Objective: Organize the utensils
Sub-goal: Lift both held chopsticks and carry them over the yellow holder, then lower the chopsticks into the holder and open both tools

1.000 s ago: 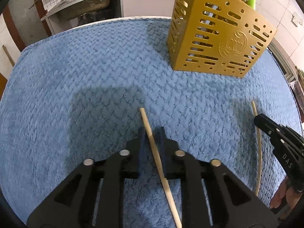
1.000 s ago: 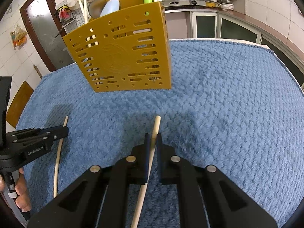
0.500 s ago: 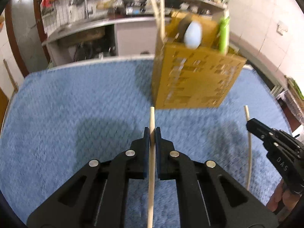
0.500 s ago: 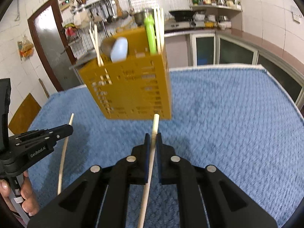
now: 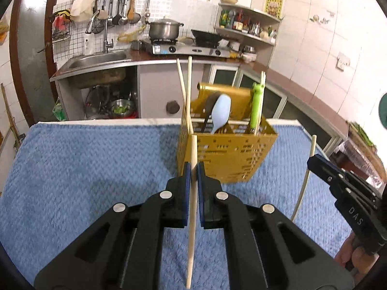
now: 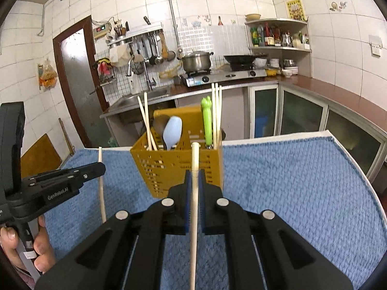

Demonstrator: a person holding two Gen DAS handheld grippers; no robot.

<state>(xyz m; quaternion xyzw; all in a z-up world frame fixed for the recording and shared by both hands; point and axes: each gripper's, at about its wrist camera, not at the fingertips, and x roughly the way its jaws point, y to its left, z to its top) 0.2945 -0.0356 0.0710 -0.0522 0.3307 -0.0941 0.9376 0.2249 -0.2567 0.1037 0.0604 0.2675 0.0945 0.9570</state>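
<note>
Risk: chopstick pivot in thin pinch. Left claw (image 5: 192, 169) clamped on left chopstick (image 5: 192, 203), right claw (image 6: 194, 176) clamped on right chopstick (image 6: 194, 207), both above blue surface (image 5: 84, 169), short of yellow caddy (image 5: 232, 159). Tip may catch slotted wall or standing utensils, twist free, drop.

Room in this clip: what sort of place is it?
A home kitchen, by the look of it: a steel sink with a tap, a pot on a gas stove, and a corner shelf of bottles.
</note>
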